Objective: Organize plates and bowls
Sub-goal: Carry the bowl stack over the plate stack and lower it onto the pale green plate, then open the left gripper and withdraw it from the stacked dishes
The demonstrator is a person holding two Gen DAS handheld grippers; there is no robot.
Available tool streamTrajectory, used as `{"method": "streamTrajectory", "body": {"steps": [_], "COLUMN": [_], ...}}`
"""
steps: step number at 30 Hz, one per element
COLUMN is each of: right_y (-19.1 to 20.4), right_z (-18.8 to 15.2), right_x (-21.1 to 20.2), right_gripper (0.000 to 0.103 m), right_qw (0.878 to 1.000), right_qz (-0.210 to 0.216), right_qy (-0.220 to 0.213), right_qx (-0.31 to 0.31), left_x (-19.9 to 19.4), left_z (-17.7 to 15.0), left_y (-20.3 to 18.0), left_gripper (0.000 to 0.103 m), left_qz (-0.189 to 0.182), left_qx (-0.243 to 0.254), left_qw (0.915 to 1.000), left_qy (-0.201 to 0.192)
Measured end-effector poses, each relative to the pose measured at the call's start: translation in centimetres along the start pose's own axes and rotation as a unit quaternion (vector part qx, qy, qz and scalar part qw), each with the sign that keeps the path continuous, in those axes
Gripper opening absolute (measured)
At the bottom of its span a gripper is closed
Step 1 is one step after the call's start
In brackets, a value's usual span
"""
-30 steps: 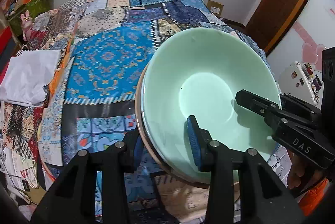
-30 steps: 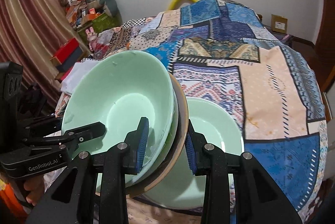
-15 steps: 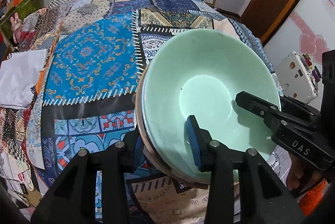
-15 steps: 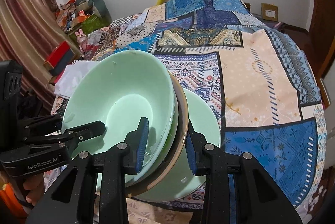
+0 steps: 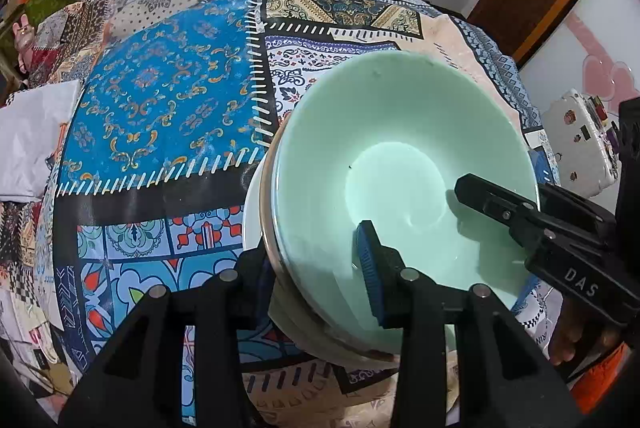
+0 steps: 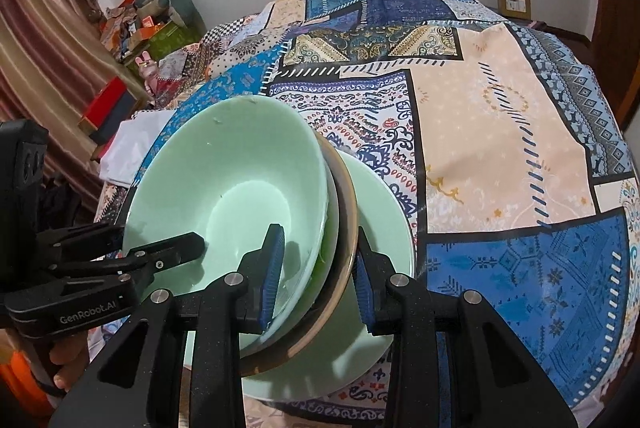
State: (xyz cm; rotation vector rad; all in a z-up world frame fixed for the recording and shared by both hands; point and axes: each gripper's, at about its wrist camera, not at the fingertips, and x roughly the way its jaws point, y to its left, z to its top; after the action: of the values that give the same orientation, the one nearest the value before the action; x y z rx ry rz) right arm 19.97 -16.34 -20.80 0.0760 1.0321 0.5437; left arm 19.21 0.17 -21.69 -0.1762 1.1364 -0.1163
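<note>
Left wrist view: the left tool (image 5: 316,264) grips the near-left rim of the stacked bowls (image 5: 400,164), one pad inside the mint bowl, the other hidden outside. The right tool (image 5: 496,204), marked "DAS", reaches in from the right.

Right wrist view: the right tool (image 6: 316,268) pinches the stack's right rim; the green plate (image 6: 384,212) lies directly under it on the patchwork-covered surface (image 6: 500,132). The left tool (image 6: 176,248) reads "GenRobot.AI".

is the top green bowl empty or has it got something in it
Empty: the green bowl shows only its bare, smooth inside in both views.
</note>
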Motion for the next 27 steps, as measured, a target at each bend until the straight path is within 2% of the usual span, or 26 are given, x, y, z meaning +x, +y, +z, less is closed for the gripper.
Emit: {"method": "streamTrajectory", "body": {"steps": [4,6,9,11,15,21,25,27], "right_y": [0.1,0.3,0.6,0.9,1.0,2.8,4.8,5.7], "right_z": [-0.2,-0.3,-0.3,-0.4,-0.4,-0.2,-0.2,-0.3], "right_x": [-0.1,-0.1,-0.4,-1.0,-2.9,-8.1,-12.4,-14.4], "right_gripper": [0.032,0.032,0.032,0.033,0.033,0.033,0.038,0.040], "right_qw": [1.000,1.000,1.000,0.999,0.999,0.995,0.987,0.982], "right_qz": [0.005,-0.001,-0.015,-0.025,-0.031,-0.028,-0.025,-0.021], "right_qy": [-0.001,-0.003,-0.004,-0.008,-0.025,-0.086,-0.145,-0.174], "right_qx": [-0.006,-0.012,-0.019,-0.022,-0.023,-0.042,-0.065,-0.076], "left_x": [-0.1,-0.4,-1.3,-2.4,-5.0,-11.4,-16.4,-19.1], "left_z": [-0.2,-0.3,-0.6,-0.8,-1.1,-1.7,-2.6,-3.3], "left_y": [0.1,0.1,0.1,0.4,0.4,-0.7,-1.7,-2.4], "left_gripper": [0.038,0.038,0.045,0.045,0.047,0.055,0.058,0.064], "left_qz": [-0.003,0.007,0.025,0.034,0.033,0.032,0.031,0.028], "left_qx": [0.007,0.012,0.018,0.016,0.008,0.013,0.019,0.026], "left_qw": [1.0000,0.9999,0.9994,0.9988,0.9977,0.9885,0.9754,0.9659], "left_qy": [0.000,-0.003,-0.017,-0.031,-0.059,-0.147,-0.217,-0.256]}}
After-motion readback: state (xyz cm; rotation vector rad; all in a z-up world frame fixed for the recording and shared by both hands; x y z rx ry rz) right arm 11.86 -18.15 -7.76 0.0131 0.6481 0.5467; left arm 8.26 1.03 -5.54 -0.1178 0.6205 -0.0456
